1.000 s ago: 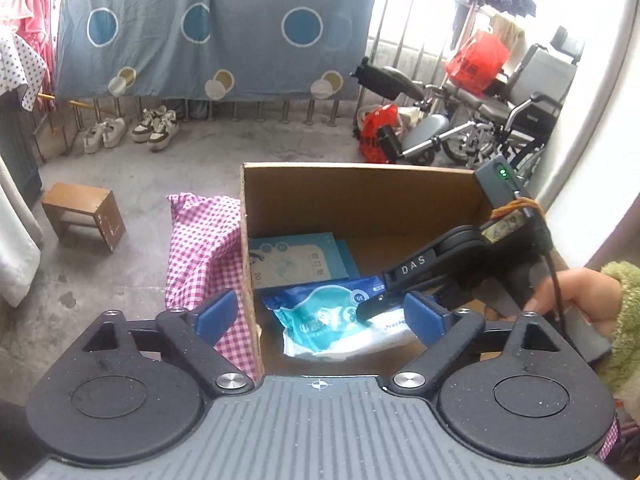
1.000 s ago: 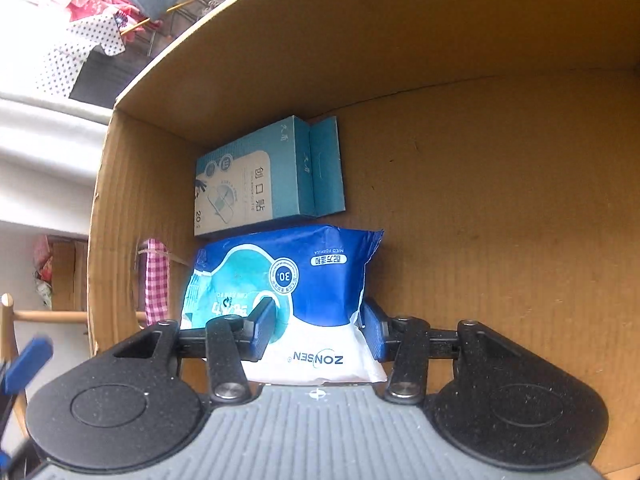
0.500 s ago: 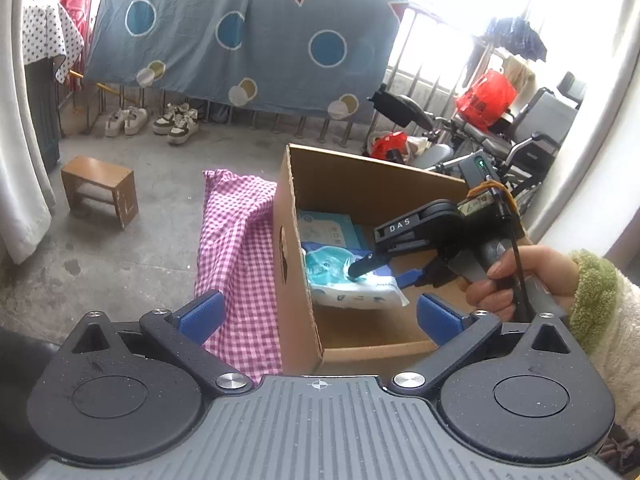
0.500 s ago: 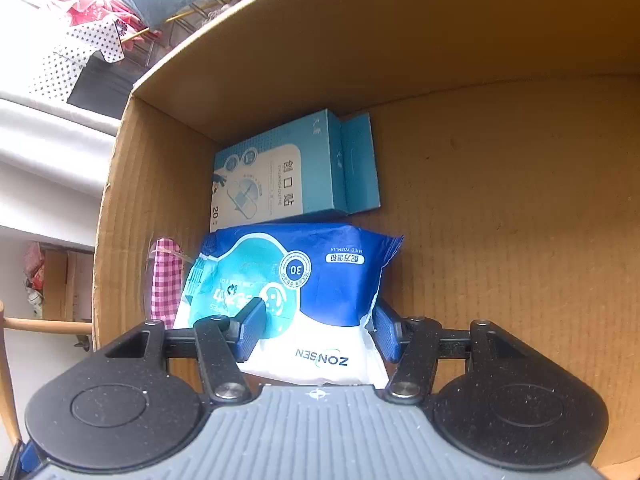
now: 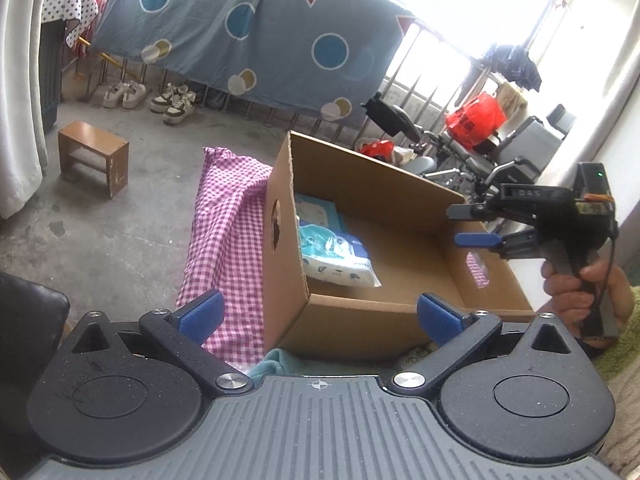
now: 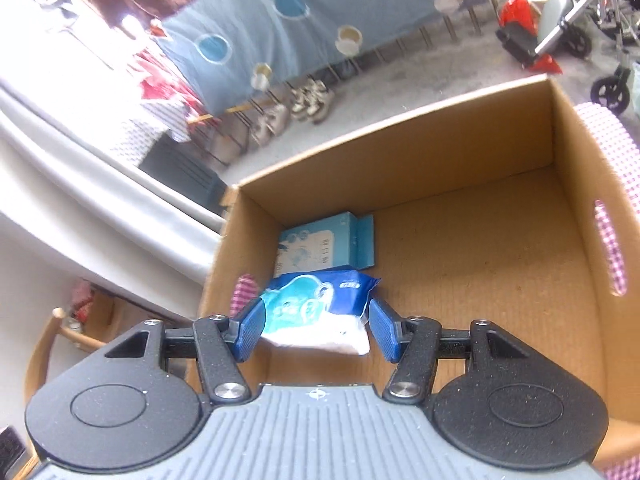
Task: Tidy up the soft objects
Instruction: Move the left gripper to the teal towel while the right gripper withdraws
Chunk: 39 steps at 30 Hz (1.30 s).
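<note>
An open cardboard box (image 5: 360,316) (image 6: 400,152) stands on a pink checked cloth (image 5: 228,240). Inside, against its left wall, lie a blue-and-white pack of wipes (image 5: 336,256) (image 6: 316,312) and a teal carton (image 5: 316,210) (image 6: 324,246) behind it. My right gripper (image 6: 316,328) (image 5: 476,224) hovers above the box, open, nothing between its pads; the wipes lie well below it. My left gripper (image 5: 320,316) is wide open in front of the box's near wall, holding nothing. A bit of teal fabric (image 5: 276,364) shows under it.
A hand in a green sleeve (image 5: 580,288) holds the right gripper. On the concrete floor stand a small wooden stool (image 5: 94,156) and shoes (image 5: 176,102); wheelchairs (image 5: 480,148) are parked at the back right. A patterned blue sheet (image 5: 240,24) hangs behind.
The right gripper let the wipes pack go and rose out of the box, leaving it on the bottom. The left gripper drew back and left, and its jaws widened a little.
</note>
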Each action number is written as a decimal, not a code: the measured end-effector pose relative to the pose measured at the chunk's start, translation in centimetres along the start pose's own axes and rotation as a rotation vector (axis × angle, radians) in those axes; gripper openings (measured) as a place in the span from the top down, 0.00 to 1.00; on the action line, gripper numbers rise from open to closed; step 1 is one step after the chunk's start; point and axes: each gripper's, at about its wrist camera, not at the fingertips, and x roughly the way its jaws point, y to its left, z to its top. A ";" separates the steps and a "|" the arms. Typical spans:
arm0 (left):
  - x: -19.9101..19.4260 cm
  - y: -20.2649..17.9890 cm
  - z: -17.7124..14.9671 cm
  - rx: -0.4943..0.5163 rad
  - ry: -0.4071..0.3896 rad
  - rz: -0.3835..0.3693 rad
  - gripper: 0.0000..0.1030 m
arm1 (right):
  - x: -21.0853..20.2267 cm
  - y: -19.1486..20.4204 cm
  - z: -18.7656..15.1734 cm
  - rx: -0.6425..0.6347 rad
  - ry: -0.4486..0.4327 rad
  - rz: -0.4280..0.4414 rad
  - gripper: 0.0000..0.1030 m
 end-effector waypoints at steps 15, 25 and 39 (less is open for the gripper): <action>-0.1 0.9 -3.2 -0.037 0.043 -0.030 0.00 | -11.1 -1.5 -10.6 0.002 -0.128 0.158 0.41; -0.7 0.9 -3.6 -0.040 0.043 -0.001 0.00 | -11.5 -3.6 -12.7 0.086 -0.139 0.149 0.41; -3.5 -1.1 -5.1 -0.014 0.024 0.018 0.00 | -15.6 -1.9 -15.9 0.020 -0.195 0.149 0.41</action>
